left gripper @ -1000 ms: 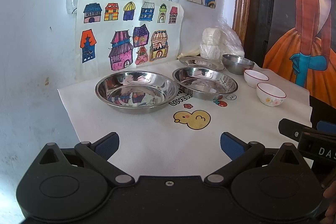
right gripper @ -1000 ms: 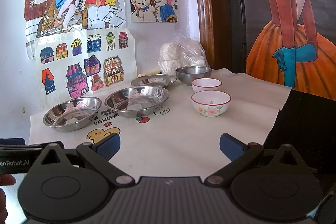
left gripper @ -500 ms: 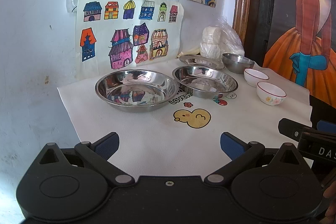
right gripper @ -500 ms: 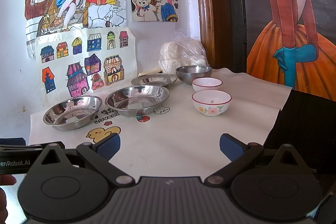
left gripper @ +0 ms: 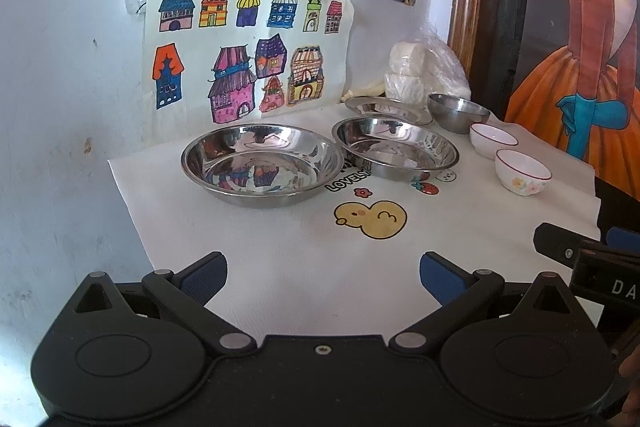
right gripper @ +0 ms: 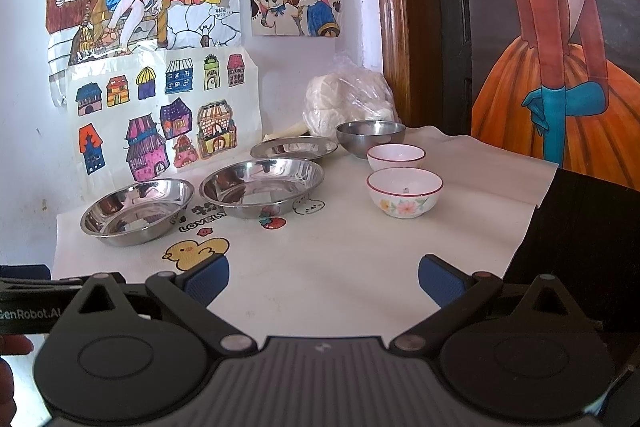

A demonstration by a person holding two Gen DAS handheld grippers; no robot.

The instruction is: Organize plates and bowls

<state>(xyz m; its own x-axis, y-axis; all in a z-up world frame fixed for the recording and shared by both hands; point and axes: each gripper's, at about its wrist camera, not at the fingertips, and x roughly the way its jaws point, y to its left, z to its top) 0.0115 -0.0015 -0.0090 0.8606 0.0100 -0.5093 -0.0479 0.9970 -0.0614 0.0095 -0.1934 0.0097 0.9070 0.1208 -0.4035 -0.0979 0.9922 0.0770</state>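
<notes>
Hovering wide open and empty at the near edge of the cartoon-printed tablecloth (left gripper: 280,267): left gripper (left gripper: 323,273) facing the nearest steel plate (left gripper: 262,165) dead ahead, right gripper (right gripper: 323,275) facing 2 floral ceramic bowls (right gripper: 404,193); lying behind, 2 more steel plates (right gripper: 262,187), 1 steel bowl (right gripper: 370,137); nothing blocking either approach.

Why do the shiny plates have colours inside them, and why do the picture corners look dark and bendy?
Left wrist view: the nearest steel plate mirrors the house drawing on the wall. Right wrist view: the steel plates show bright glare. Both views: the fisheye lens curves edges and blacks out the corners.
</notes>
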